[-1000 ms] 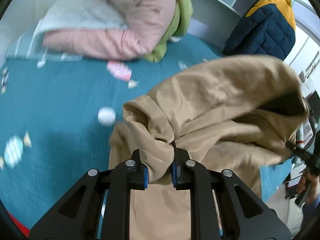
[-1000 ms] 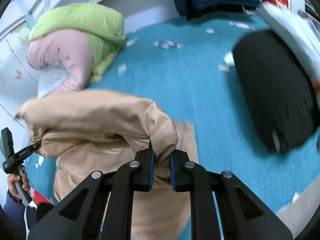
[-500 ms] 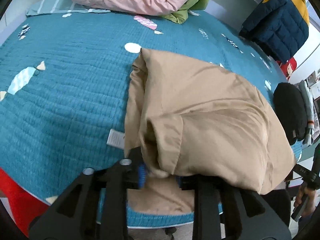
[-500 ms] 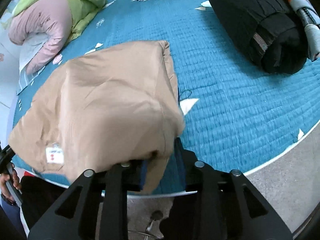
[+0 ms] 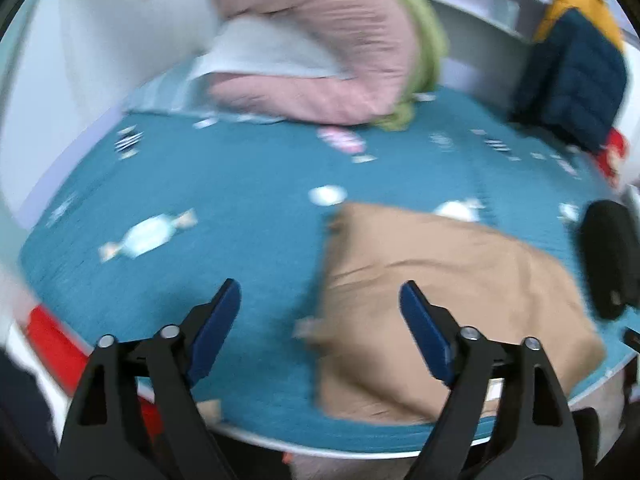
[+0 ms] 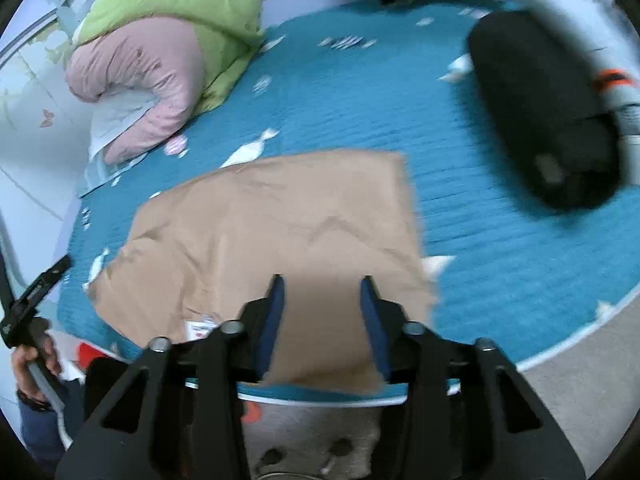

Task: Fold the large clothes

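Left wrist: left gripper (image 5: 320, 296) gapes wide, holding nothing; the folded tan garment (image 5: 440, 300) lies on the teal bedspread (image 5: 224, 200). Right wrist: right gripper (image 6: 322, 296) parted, empty, above the garment, whose white label (image 6: 199, 327) is unreadable

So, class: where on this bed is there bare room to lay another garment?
Left of the tan garment, the quilt lies bare up to the pink bedding. A narrower strip separates garment and black roll. The far-left and right edges are crowded.
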Tool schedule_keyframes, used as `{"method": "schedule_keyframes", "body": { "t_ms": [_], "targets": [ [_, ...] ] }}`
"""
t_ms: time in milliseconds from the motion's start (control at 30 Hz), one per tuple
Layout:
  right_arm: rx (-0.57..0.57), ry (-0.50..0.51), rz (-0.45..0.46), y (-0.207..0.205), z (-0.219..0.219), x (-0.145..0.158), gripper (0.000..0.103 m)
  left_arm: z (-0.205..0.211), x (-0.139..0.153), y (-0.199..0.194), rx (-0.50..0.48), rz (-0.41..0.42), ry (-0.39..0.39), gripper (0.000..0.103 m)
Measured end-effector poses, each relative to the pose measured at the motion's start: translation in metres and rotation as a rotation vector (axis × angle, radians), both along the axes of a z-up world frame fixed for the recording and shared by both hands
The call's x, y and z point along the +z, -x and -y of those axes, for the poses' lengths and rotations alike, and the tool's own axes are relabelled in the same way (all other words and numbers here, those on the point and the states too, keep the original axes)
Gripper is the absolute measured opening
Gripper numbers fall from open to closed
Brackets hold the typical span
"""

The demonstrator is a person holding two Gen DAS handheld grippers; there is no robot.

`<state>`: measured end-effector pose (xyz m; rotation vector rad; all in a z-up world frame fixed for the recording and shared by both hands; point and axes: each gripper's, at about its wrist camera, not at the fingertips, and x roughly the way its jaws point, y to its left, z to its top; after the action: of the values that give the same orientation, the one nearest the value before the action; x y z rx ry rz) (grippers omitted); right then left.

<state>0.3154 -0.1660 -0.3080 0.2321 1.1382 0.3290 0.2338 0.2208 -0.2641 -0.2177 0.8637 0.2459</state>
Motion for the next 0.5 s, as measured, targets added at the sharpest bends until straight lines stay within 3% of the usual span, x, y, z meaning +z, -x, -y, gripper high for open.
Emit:
{"method": "schedule_keyframes", "body": {
  "t_ms": [100,200,267,400,500],
  "targets": [
    [-0.019,0.063,-0.141,-0.015,-0.013,-0.047,0.005,0.020,-0.028,-0.027,-0.111,-0.077,0.103,0.089],
    [-0.050,0.128,-0.267,-0.015,-0.008,-0.095,0.000,0.025,-0.085,-0.048,-0.073,-0.282,0.023,0.089],
    [-0.081,0.083,-0.314,-0.013,0.003,-0.117,0.000,0.021,-0.113,-0.049,-0.056,-0.359,-0.003,0.089],
    [-0.089,0.059,-0.303,-0.019,0.006,-0.101,0.002,0.001,-0.138,-0.039,-0.037,-0.363,0.095,0.091],
    [-0.055,0.031,-0.196,-0.030,-0.016,-0.062,0.002,-0.007,-0.132,-0.040,-0.042,-0.328,0.120,0.091]
  ]
}}
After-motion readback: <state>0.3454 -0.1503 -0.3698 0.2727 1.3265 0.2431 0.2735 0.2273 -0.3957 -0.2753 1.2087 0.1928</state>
